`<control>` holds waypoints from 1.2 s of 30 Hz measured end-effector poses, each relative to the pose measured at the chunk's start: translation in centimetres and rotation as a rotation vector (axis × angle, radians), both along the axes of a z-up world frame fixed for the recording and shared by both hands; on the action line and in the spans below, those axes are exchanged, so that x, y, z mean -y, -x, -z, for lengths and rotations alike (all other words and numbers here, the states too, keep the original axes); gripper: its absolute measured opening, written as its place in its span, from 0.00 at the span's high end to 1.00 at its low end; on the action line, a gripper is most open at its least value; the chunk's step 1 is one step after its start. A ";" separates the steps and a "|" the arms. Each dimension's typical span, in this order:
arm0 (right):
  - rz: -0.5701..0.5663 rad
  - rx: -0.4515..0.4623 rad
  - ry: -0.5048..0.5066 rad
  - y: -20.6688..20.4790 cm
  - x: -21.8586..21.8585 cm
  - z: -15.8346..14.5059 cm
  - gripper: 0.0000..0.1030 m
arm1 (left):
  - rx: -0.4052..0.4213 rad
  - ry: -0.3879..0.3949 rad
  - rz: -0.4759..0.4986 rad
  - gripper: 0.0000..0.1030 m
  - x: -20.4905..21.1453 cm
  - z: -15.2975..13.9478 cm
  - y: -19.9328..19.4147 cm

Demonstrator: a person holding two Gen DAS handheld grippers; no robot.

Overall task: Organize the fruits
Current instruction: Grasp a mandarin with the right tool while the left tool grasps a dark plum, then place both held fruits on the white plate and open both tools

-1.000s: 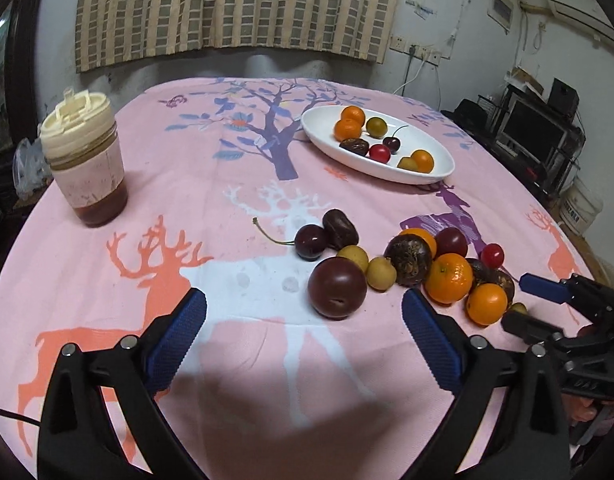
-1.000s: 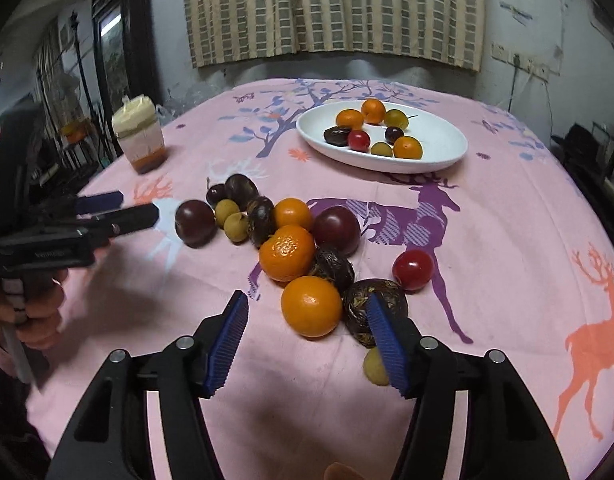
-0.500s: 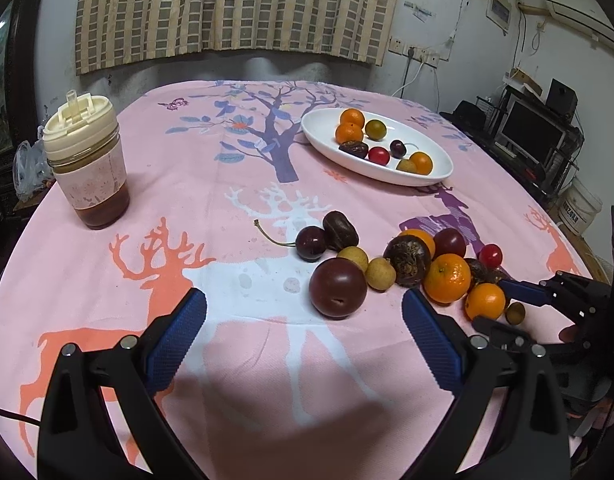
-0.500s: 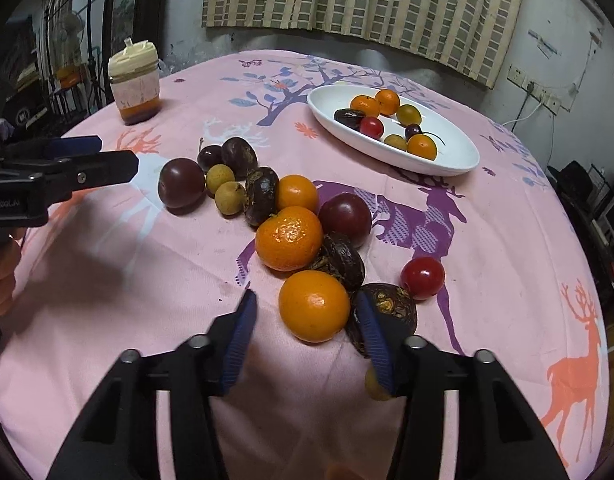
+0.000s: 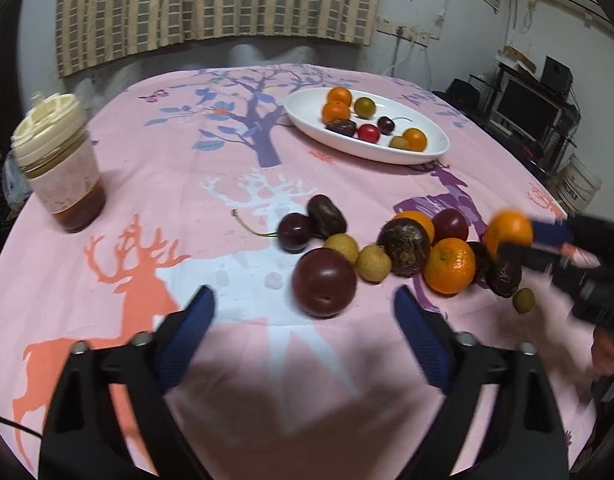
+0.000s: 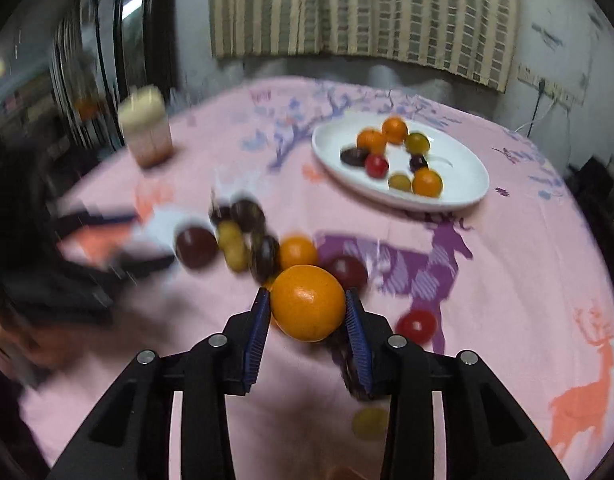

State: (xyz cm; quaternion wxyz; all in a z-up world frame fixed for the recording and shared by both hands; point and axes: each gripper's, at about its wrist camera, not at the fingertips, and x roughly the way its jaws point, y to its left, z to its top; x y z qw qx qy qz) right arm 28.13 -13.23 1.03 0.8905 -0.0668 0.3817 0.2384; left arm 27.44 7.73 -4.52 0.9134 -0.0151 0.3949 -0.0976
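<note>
My right gripper [image 6: 308,312] is shut on a small orange [image 6: 308,303] and holds it above the loose fruit pile; the orange also shows in the left wrist view [image 5: 509,231]. My left gripper [image 5: 303,312] is open and empty, just short of a dark plum [image 5: 324,282]. Beside the plum lie two yellow-green fruits [image 5: 373,263], a cherry [image 5: 294,232], a mandarin [image 5: 450,265] and dark wrinkled fruits [image 5: 404,241]. A white oval plate [image 5: 427,130] [image 6: 463,168] at the far right holds several fruits.
A lidded cup [image 5: 59,168] with a brown drink stands at the table's left. A cherry tomato [image 6: 417,326] and a small green fruit [image 6: 370,422] lie near my right gripper. The round table [image 5: 187,160] has a pink deer-print cloth. Shelves with electronics stand beyond the right edge.
My right gripper has closed on the small orange and lifted it off the cloth. The right view is blurred by motion. My left gripper has moved slightly closer to the plum.
</note>
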 end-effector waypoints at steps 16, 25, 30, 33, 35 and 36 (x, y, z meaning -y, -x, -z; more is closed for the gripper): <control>0.038 -0.002 -0.127 -1.2 2.1 -0.5 0.63 | -0.073 -0.036 0.051 0.61 1.8 2.4 -2.6; 0.062 -0.019 -0.190 -3.3 3.5 -0.8 0.63 | -0.030 0.091 0.069 0.62 0.8 -2.0 -3.1; 0.143 0.061 -0.192 -8.3 4.7 -2.0 0.63 | 0.017 0.080 0.127 0.62 4.1 -5.7 -9.3; 0.191 0.080 -0.189 -12.3 5.4 -1.5 0.63 | 0.001 0.084 0.146 0.62 6.7 -5.9 -14.5; 0.218 0.074 -0.188 -14.8 5.8 -0.8 0.63 | -0.016 0.065 0.143 0.62 8.4 -5.2 -17.7; 0.224 0.062 -0.189 -15.9 6.0 -0.4 0.63 | -0.029 0.053 0.141 0.62 9.0 -4.8 -19.0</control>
